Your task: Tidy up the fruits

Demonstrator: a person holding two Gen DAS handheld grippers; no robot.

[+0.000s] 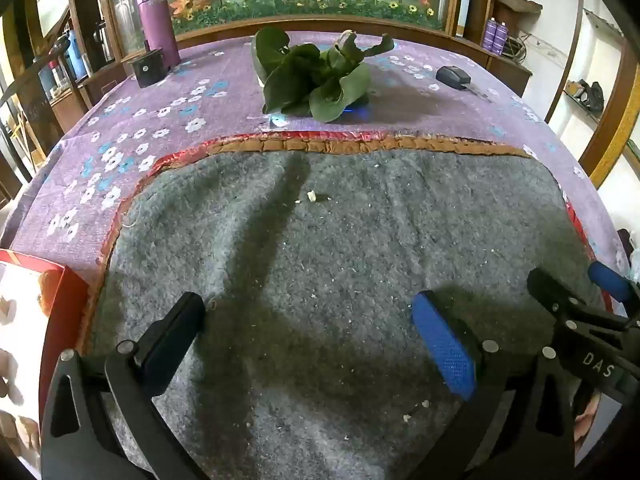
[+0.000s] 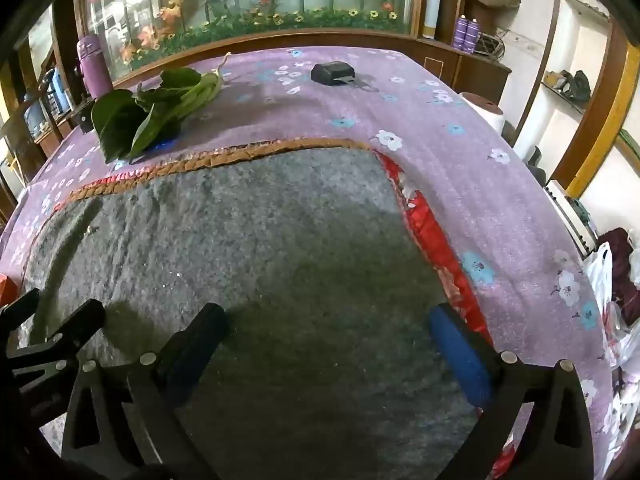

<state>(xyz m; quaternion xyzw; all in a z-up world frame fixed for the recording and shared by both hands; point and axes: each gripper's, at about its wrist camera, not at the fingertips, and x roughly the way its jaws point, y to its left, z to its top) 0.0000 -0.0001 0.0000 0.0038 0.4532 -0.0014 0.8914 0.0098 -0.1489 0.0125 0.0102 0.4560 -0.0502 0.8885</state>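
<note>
While both tools hang tilted downward over the table, the scene reads as follows:

Table cover (image 1: 132, 152): purple cloth with white and blue flowers, spread under everything, running ahead of both tools to the far edge.
Grey mat (image 1: 340, 264): felt-like, with a red and brown trim, lying on the cloth directly under both tools; small pale crumbs dot it.
Cabinet (image 2: 248, 4): glass-fronted, with painted flowers and bamboo, standing beyond the far edge of the table.
Left gripper (image 1: 316, 332): released, jaws spread wide over bare mat, nothing between them.
Right gripper (image 2: 332, 344): released too, jaws wide, only mat between them; it shows at the right edge of the left view, just beside the left tool.
Leafy greens (image 1: 316, 76): a bunch of broad green leaves lying well ahead of both tools, past the mat's far trim, on the cloth; ahead and left from the right tool.
Red box (image 1: 60, 292): at the left tool's left, beside the mat.
Purple bottle (image 1: 156, 20): upright, far ahead to the left.
Black case (image 2: 332, 73): small, far ahead, right of the greens.
</note>
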